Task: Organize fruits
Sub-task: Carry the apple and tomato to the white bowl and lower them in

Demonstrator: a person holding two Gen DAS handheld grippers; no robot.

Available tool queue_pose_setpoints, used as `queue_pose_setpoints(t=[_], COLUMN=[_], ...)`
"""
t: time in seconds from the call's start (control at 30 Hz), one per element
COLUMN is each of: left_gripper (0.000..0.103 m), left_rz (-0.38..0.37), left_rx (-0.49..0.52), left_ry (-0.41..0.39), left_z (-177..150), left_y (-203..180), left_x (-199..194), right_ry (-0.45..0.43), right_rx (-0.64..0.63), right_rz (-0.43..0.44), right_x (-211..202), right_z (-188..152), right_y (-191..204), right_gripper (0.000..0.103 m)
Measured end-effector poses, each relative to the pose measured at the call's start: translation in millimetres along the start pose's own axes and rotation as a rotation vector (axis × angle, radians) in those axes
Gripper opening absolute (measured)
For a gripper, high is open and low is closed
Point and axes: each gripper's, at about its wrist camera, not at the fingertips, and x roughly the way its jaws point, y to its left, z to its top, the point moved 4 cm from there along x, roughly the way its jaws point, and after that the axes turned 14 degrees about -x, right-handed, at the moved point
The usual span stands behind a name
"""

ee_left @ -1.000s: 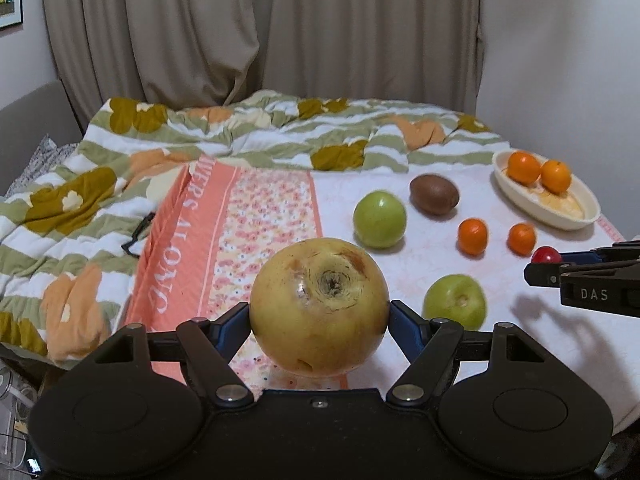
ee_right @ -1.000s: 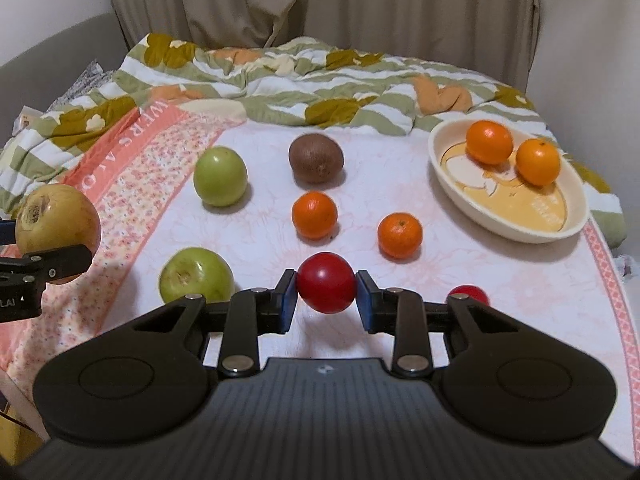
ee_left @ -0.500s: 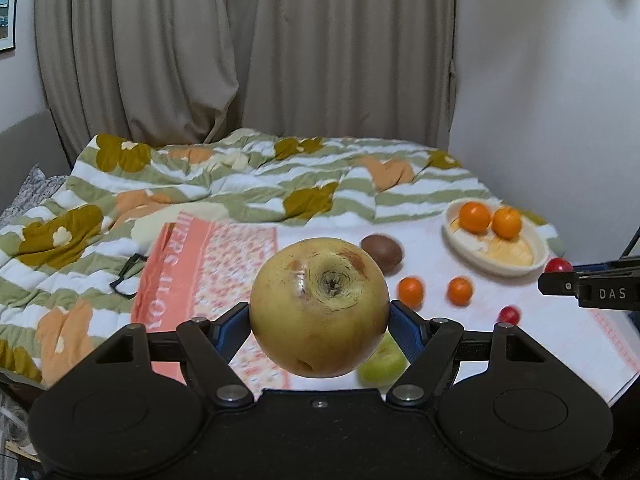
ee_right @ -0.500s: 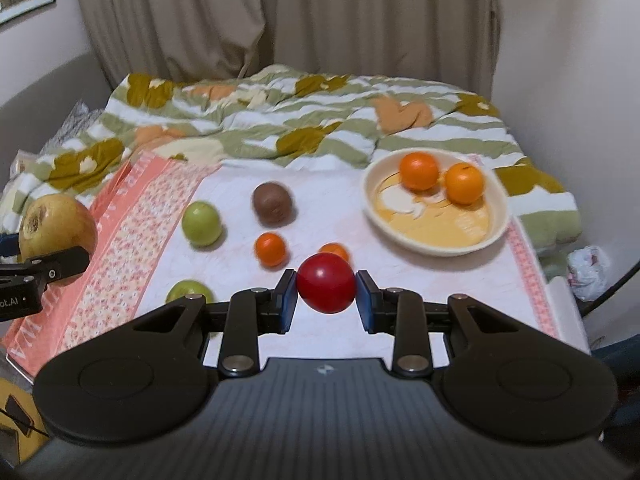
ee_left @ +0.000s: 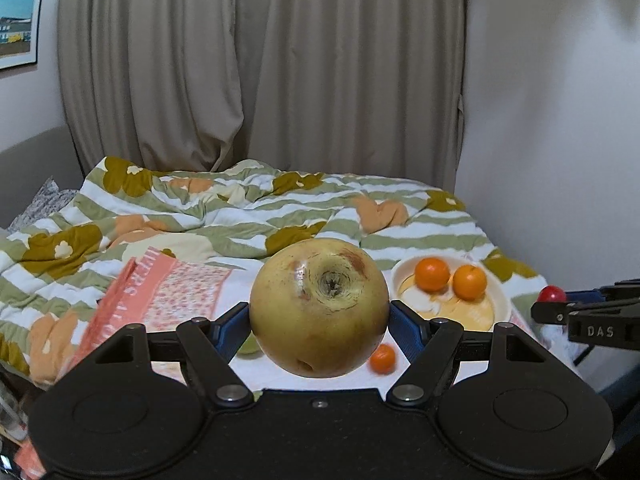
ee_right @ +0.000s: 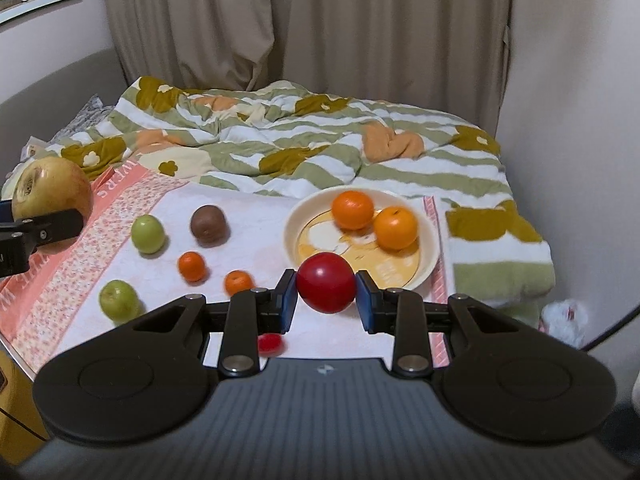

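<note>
Both grippers have lifted higher off the bed (ee_right: pixel 400 152) since a second ago, and the fruit spread below now looks smaller and farther away. Left gripper (ee_left: pixel 319 322) still pinches the big yellow apple (ee_left: pixel 319 307) between its blue pads, held in the air, blossom end facing the camera. Right gripper (ee_right: pixel 326 295) stays clamped on the red tomato (ee_right: pixel 326 282), now hanging in front of the cream bowl (ee_right: pixel 430 236), where two oranges (ee_right: pixel 353 210) sit. Two green apples (ee_right: pixel 148 234), a brown kiwi (ee_right: pixel 208 221), two small tangerines (ee_right: pixel 191 266) and one small red tomato (ee_right: pixel 269 343) lie on the cloth (ee_right: pixel 256 216), unmoved.
</note>
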Motion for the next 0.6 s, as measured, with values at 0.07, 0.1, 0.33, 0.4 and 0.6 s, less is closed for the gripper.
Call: queue_pose_setpoints(t=[0.07, 0.1, 0.33, 0.4, 0.6], left_gripper=[0.078, 0.078, 0.078, 0.078, 0.078], left_rz=[0.002, 0.003, -0.012, -0.020, -0.063], left_rx=[-0.011, -0.013, -0.006, 0.011, 0.052], left_ry=[0.000, 0.001, 0.023, 0.038, 0.102], left_z=[-0.2, -0.3, -0.9, -1.6, -9.8], left_y=[-16.2, -23.7, -72.5, -83.9, -110.3], left_x=[4.9, 7.8, 44.0, 58.9, 101.9], right_ry=[-0.003, -0.006, 0.004, 0.012, 0.020], right_rx=[-0.013, -0.020, -0.026, -0.016, -0.020], right_rz=[0.012, 0.016, 0.011, 0.008, -0.009], right_x=[4.3, 6.1, 27.3, 33.7, 53.3], right_z=[1.5, 1.4, 1.5, -1.0, -8.0], right_y=[-15.3, -23.4, -69.6, -79.7, -100.6], right_gripper=[0.047, 0.047, 0.047, 0.047, 0.047])
